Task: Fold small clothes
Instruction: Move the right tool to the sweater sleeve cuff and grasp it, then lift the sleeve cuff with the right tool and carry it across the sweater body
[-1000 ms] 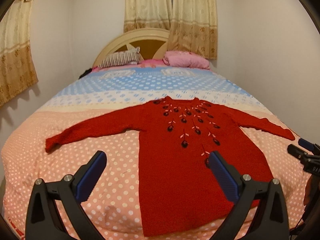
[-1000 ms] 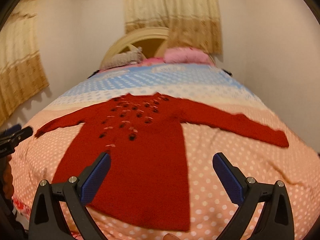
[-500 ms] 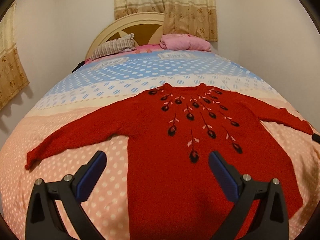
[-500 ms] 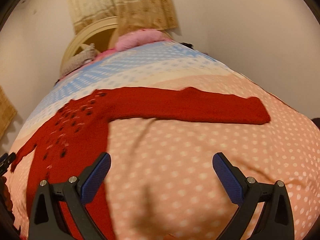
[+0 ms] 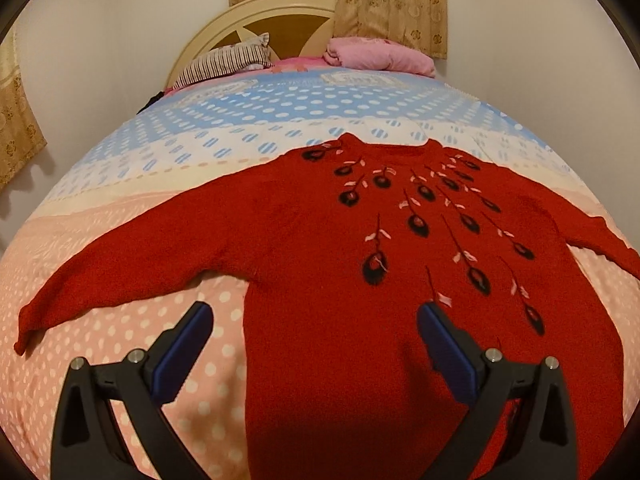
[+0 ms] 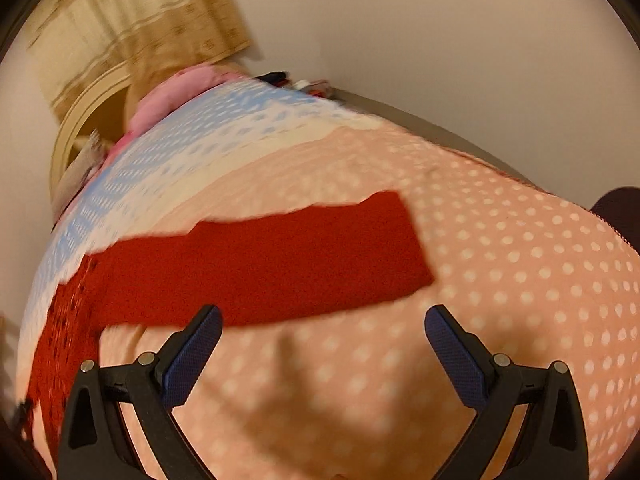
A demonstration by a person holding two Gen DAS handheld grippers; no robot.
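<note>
The red sweater (image 5: 340, 280) lies flat and face up on the bed (image 5: 120, 320), neckline toward the headboard (image 5: 256, 12), both sleeves stretched out to the sides. No fold has been made yet.

Change over the last second:
1. The left claw (image 5: 314, 344) has moved forward and lower over the sweater. The body and the embroidered front now fill most of the left wrist view, where 1 second ago the whole garment sat farther off. The left sleeve (image 5: 132, 276) remains laid out toward the bed's edge.
2. The right claw (image 6: 320, 352) has swung away from the sweater body toward the right sleeve (image 6: 272, 268). The cuff end now lies just ahead of the fingers, near but apart from them. The right wrist view is motion-blurred, so fine detail of the cuff cannot be read.

Claw state: both claws are spread wide with nothing between the blue pads (image 5: 184, 352). Neither touches the fabric.

Assessment: the task is at its opening step. The 2 claws appear to be separating to their own stations, the right lining up on the sleeve, probably for a first inward sleeve fold. The knit looks thick and soft, so a grasp near the cuff should take the full layer.
</note>
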